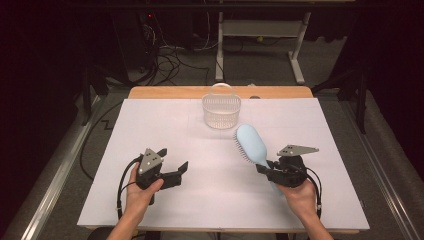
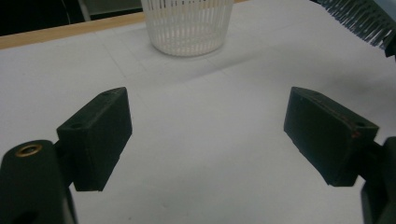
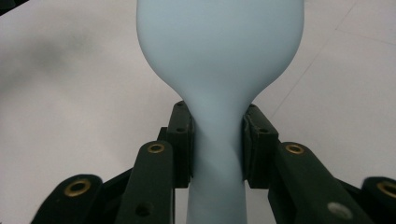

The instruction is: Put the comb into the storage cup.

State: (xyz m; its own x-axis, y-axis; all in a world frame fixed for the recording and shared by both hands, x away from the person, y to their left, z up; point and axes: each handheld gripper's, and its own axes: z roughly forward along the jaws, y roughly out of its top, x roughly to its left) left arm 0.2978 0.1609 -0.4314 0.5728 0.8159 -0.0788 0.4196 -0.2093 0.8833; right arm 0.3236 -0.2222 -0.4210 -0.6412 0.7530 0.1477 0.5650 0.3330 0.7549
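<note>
High view: white surface with a wooden edge at the far side. A person's two hands come in from 6 o'clock, one gripper in each.

Right gripper: jaws closed on the neck of a pale blue hairbrush, just where the handle widens into the head. Right gripper view confirms it: the two black pads press on either side of the narrow neck of the hairbrush, with the smooth back of the head facing the camera. In the high view the brush head points toward 11 o'clock from the gripper, its dark bristles along the lower left edge; whether the head rests on the surface or is lifted off it I cannot tell. The handle end is hidden behind the gripper and hand.

Left gripper: jaws wide apart, nothing between them. Left gripper view shows the left gripper over bare white surface, both pads clear of everything. It sits at about 9 o'clock from the brush, well apart from it.

A white slatted basket with a thin hoop handle stands upright near the far edge, at about 12 o'clock from the surface centre and at roughly 11 o'clock from the brush head, near it but apart. Left gripper view: basket straight ahead at 12 o'clock, brush bristles in the corner at 2 o'clock.
</note>
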